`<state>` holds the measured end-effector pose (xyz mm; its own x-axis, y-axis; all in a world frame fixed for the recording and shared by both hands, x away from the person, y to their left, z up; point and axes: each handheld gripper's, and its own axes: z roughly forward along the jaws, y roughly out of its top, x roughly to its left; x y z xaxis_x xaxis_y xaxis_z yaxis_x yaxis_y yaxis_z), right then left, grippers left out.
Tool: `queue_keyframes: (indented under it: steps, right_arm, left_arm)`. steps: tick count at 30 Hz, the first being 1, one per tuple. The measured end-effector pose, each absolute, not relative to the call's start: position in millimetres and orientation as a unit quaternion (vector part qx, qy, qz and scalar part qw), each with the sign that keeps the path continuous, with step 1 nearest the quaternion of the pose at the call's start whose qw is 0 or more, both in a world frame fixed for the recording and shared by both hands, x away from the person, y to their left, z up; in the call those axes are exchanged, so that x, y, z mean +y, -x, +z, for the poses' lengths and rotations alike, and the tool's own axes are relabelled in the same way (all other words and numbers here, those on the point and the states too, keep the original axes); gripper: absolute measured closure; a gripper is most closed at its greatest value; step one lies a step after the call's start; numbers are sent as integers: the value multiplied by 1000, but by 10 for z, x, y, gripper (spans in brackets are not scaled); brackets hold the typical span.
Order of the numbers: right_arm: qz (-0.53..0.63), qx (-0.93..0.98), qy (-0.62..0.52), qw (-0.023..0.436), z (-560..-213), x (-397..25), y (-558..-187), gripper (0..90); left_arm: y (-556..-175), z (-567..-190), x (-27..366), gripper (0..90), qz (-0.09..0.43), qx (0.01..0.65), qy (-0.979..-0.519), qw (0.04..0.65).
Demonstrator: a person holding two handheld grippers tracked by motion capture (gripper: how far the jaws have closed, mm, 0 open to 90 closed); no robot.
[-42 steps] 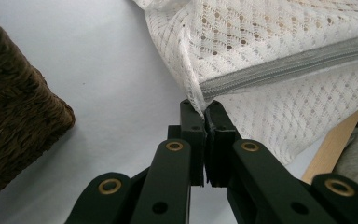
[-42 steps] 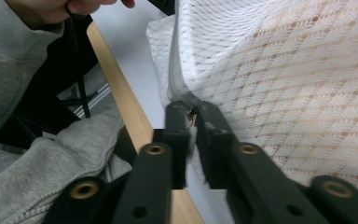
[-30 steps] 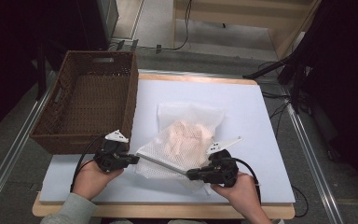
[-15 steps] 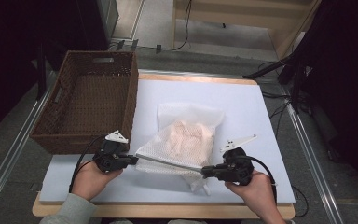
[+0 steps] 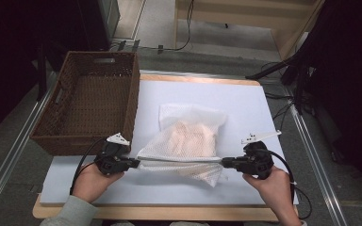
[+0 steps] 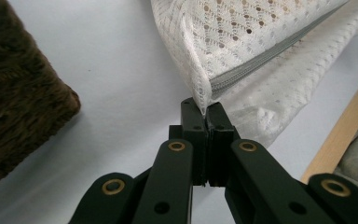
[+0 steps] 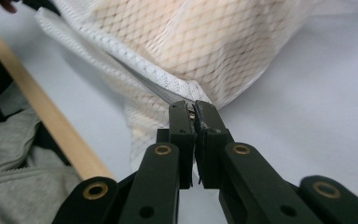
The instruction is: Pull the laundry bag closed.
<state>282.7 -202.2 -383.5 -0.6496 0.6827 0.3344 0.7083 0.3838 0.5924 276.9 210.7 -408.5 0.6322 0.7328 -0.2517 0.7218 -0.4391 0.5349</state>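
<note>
A white mesh bag [image 5: 188,141] with a peach garment inside lies mid-table. My left gripper [image 5: 135,163] is shut on the bag's near left corner [image 6: 204,95], where the grey zipper [image 6: 261,60] ends. My right gripper [image 5: 224,163] is shut on the small metal zipper pull [image 7: 192,111] at the bag's near right end. Between the two grippers the zipper edge [image 5: 179,160] runs straight and taut, just above the table. The peach garment [image 7: 186,37] shows through the mesh.
A brown wicker basket [image 5: 133,101] stands at the left, close to my left gripper, its corner [image 6: 23,102] beside the jaws. The white tabletop [image 5: 259,108] extends right and behind the bag. The wooden front edge [image 7: 51,126] is near. Cables trail from both grippers.
My right gripper has travelled to the right along the zipper, and the bag's near edge has stretched out straight. The left gripper has stayed put on the corner.
</note>
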Motion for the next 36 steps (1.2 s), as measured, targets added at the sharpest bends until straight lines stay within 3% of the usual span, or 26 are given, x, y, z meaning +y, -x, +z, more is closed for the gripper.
queue_keyframes:
  steps: [6, 16, 21, 26, 28, 33, 36]
  right_arm:
    - [-361, -824, 437, -9, -3892, -2086, -2982, 877]
    - [-378, -818, 433, -2, -4009, -2157, -3098, 872]
    - [-395, -817, 419, -4, -4013, -2158, -3062, 852]
    - [-414, -804, 427, -5, -3989, -2197, -3065, 773]
    - [-424, -798, 428, -21, -3981, -2235, -3071, 698]
    - [-430, -795, 426, -43, -4005, -2284, -3094, 613]
    - [-429, -803, 406, -81, -4051, -2300, -3118, 514]
  left_arm:
    - [-2745, -4154, 2008, 895, -20, 419, -849, 321]
    - [-2745, -4249, 1961, 862, -36, 411, -843, 345]
    - [-2730, -4226, 1997, 697, -41, 402, -840, 362]
    - [-2714, -4161, 2069, 519, -28, 397, -831, 389]
    - [-2700, -4130, 2102, 461, -16, 394, -827, 401]
    - [-2676, -4110, 2137, 397, -2, 394, -827, 400]
    - [-2655, -4105, 2187, 378, 8, 397, -827, 398]
